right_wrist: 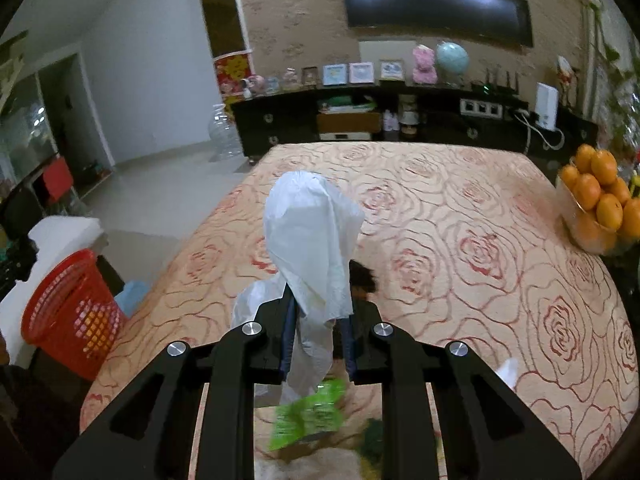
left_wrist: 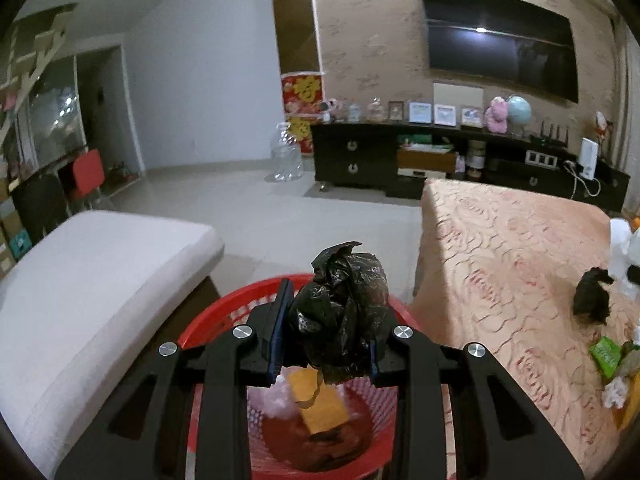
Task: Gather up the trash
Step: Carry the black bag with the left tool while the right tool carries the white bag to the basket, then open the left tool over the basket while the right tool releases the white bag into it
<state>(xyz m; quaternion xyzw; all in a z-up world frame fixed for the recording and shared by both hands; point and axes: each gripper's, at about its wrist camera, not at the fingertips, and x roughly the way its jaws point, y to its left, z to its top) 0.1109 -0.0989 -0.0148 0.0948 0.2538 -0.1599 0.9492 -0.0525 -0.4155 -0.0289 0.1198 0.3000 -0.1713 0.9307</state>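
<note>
My left gripper [left_wrist: 326, 322] is shut on a crumpled black plastic bag [left_wrist: 340, 312] and holds it above the red trash basket [left_wrist: 212, 316]. The basket holds an orange card [left_wrist: 320, 404] and other scraps. My right gripper [right_wrist: 320, 316] is shut on a white plastic bag [right_wrist: 312, 240] and holds it above the rose-patterned table [right_wrist: 460, 240]. Below it lie a green wrapper [right_wrist: 308, 416] and a dark scrap [right_wrist: 362, 276]. The red basket also shows in the right wrist view [right_wrist: 68, 312], left of the table.
A second black bag [left_wrist: 592, 296], a green wrapper [left_wrist: 606, 354] and white scraps lie on the table's right part. A bowl of oranges [right_wrist: 600, 204] stands at the table's right edge. A white cushioned seat [left_wrist: 92, 292] is left of the basket. A dark cabinet [right_wrist: 400, 120] lines the far wall.
</note>
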